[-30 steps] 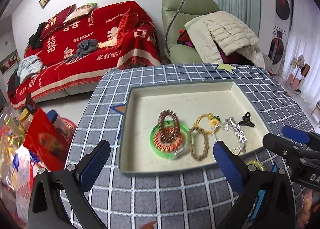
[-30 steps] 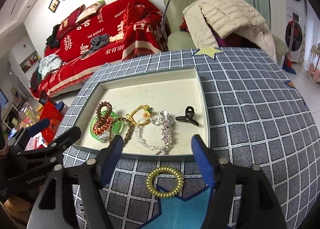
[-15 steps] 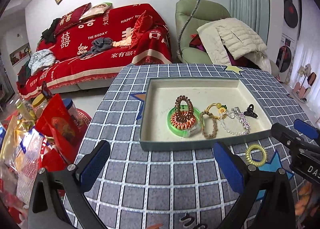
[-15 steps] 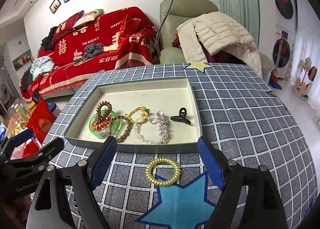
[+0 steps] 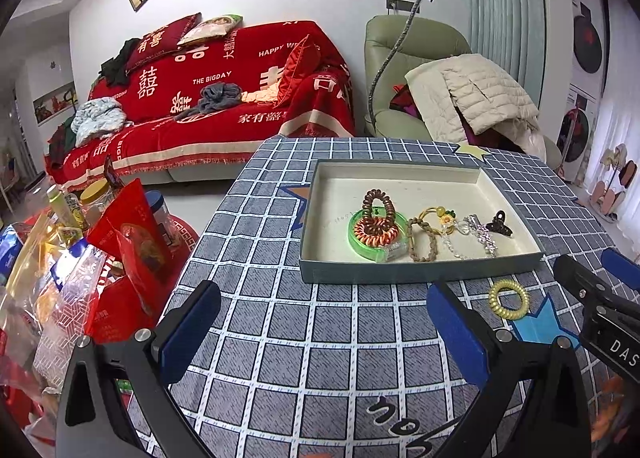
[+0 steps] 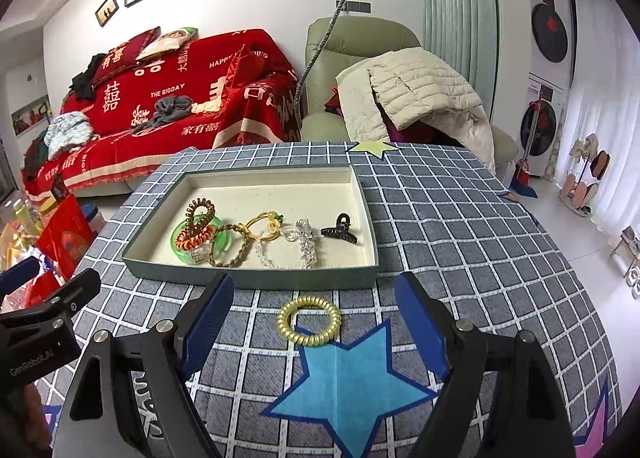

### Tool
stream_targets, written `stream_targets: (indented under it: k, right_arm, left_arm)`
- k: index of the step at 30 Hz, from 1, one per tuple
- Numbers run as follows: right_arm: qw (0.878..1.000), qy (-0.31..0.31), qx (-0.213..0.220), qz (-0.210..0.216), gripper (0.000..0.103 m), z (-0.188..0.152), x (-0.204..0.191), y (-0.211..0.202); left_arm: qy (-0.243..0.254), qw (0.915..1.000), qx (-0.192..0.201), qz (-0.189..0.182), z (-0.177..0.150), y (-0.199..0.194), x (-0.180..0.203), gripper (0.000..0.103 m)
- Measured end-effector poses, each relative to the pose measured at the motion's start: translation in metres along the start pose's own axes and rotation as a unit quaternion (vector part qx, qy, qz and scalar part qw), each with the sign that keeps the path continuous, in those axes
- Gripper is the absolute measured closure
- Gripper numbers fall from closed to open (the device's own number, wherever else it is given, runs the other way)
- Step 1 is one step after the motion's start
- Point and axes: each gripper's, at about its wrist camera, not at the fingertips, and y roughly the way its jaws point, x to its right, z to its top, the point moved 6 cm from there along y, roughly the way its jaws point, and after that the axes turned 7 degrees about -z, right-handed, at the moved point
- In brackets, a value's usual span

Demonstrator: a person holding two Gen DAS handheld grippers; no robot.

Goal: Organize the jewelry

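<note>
A shallow grey-green tray point(image 5: 420, 272) point(image 6: 248, 278) on the checked tablecloth holds a green bangle point(image 5: 362, 246) with coil hair ties point(image 5: 376, 227), a braided bracelet point(image 5: 424, 242), a yellow tie, a crystal chain point(image 6: 306, 244) and a black claw clip point(image 6: 340, 232). A yellow coil hair tie point(image 6: 309, 320) point(image 5: 509, 300) lies on the cloth just in front of the tray. My right gripper point(image 6: 312, 332) is open, with the yellow tie between its fingers. My left gripper point(image 5: 320, 332) is open and empty, in front of the tray's left half.
Snack bags and jars point(image 5: 80, 242) crowd the floor off the table's left edge. A red-covered sofa point(image 5: 208, 97) and a green armchair point(image 5: 416, 69) with a coat stand behind the table. The cloth has blue star patches point(image 6: 352, 382).
Both grippers have pulled back from the tray and toward the table's near side. The tray and yellow tie now sit farther off. Both stay open.
</note>
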Motion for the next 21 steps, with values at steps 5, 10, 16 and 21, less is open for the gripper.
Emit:
stream_targets:
  k: [5, 10, 16, 21]
  right_arm:
    - [1.000, -0.004, 0.004, -0.004, 0.018, -0.003, 0.001, -0.006]
    - [1.000, -0.003, 0.010, -0.003, 0.018, -0.001, 0.001, -0.012]
    - [1.000, -0.003, 0.010, -0.002, 0.018, 0.000, 0.001, -0.013]
    - [1.000, -0.003, 0.008, -0.002, 0.018, 0.000, 0.001, -0.015]
  left_arm:
    - [0.007, 1.0000, 0.003, -0.003, -0.003, -0.006, 0.006, 0.000]
    - [0.006, 1.0000, 0.005, -0.001, -0.002, -0.011, 0.006, 0.000]
    - [0.008, 1.0000, 0.005, 0.002, -0.002, -0.012, 0.007, 0.000]
    - [0.009, 1.0000, 0.003, 0.003, -0.003, -0.012, 0.007, 0.000]
